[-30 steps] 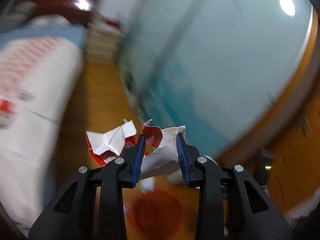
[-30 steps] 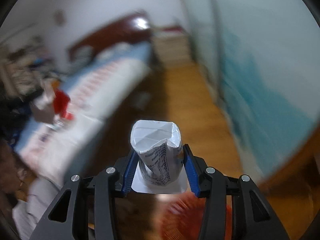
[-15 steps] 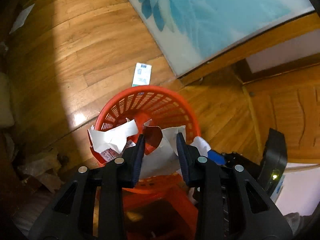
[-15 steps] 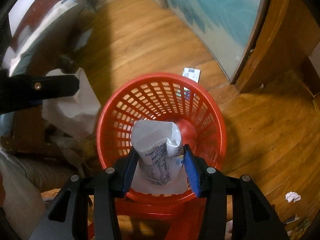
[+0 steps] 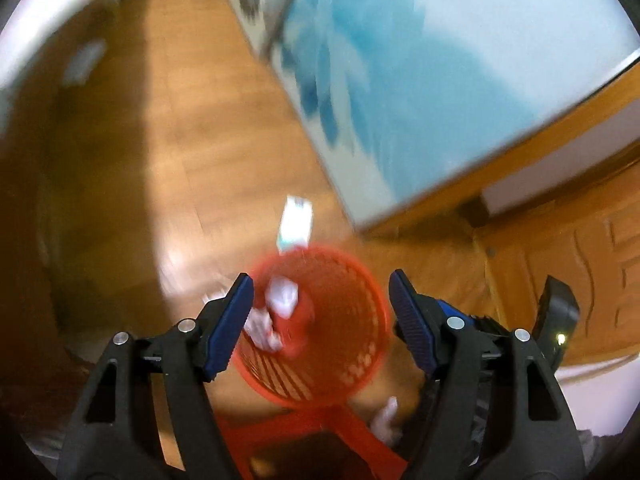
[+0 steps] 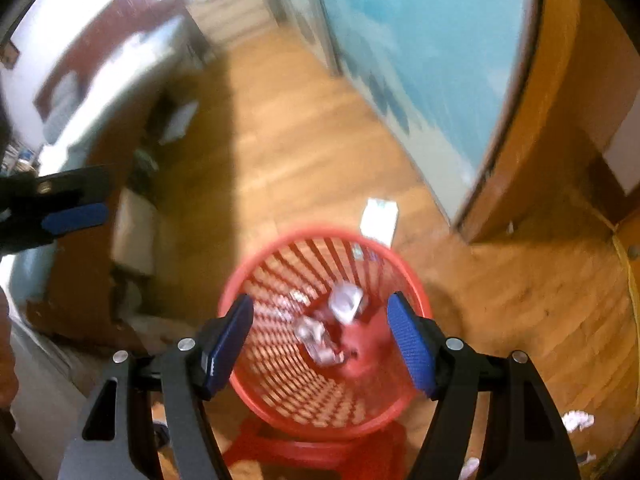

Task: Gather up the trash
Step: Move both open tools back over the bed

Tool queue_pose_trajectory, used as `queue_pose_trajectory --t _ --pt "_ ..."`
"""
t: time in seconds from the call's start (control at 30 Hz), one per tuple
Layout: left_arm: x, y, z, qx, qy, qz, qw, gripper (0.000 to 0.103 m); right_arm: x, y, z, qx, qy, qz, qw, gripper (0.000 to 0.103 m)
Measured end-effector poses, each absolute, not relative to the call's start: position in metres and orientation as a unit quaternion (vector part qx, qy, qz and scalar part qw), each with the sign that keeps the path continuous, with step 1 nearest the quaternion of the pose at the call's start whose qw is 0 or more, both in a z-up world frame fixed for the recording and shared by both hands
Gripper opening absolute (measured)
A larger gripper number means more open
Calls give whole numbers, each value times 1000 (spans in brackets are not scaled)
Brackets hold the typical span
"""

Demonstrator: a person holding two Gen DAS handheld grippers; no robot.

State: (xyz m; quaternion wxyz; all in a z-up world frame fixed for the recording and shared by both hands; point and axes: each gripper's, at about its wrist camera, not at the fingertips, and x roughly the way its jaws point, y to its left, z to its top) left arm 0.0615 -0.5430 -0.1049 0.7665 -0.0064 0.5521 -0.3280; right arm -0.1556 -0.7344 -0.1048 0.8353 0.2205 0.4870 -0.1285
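Both tongs (image 5: 321, 316) (image 6: 320, 334) are opening, empty, above the red basket (image 6: 404, 276); only the right view shows, blurrily, crumpled scraps (image 6: 578, 420) on the floor.

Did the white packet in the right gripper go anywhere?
Yes. It dropped from the opening right gripper down into the red basket; the white packet lies inside.

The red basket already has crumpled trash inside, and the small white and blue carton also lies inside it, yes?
Not quite. The carton lies on the wooden floor just beyond the red basket, not inside it; the right wrist view shows this. The crumpled trash is indeed inside.
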Motion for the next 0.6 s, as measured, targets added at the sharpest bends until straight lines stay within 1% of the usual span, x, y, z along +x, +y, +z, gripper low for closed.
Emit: queue_pose_trajectory --t 0.07,0.1,0.13,0.2,0.27,0.3,0.4,0.47,0.5,0.6 --pt "64 -515 -73 -12 512 -319 797 70 -134 -713 -62 171 450 -123 868 71" --pt "65 -492 -51 -14 483 -310 819 71 -125 -703 -46 159 436 -115 878 76" --pt "65 -469 -31 -13 458 -297 838 76 -113 -688 -27 150 417 -101 891 80" --pt "66 -426 0 -16 419 -269 867 80 -90 -656 4 134 387 -71 909 81" --pt "65 -379 27 -25 383 -233 893 81 -65 -619 30 128 362 -36 923 82" --pt "62 -342 43 -33 358 -205 910 83 -50 -594 45 131 348 -14 928 83" --pt "52 -262 61 -47 316 -137 938 84 -14 -529 76 143 320 38 936 83" --pt "48 -223 65 -52 301 -106 946 84 7 -478 94 154 309 76 935 83" --pt "43 -193 63 -55 293 -86 951 84 11 -458 99 155 306 88 935 83" --pt "37 -146 47 -63 291 -45 954 84 19 -386 111 141 296 132 936 83"
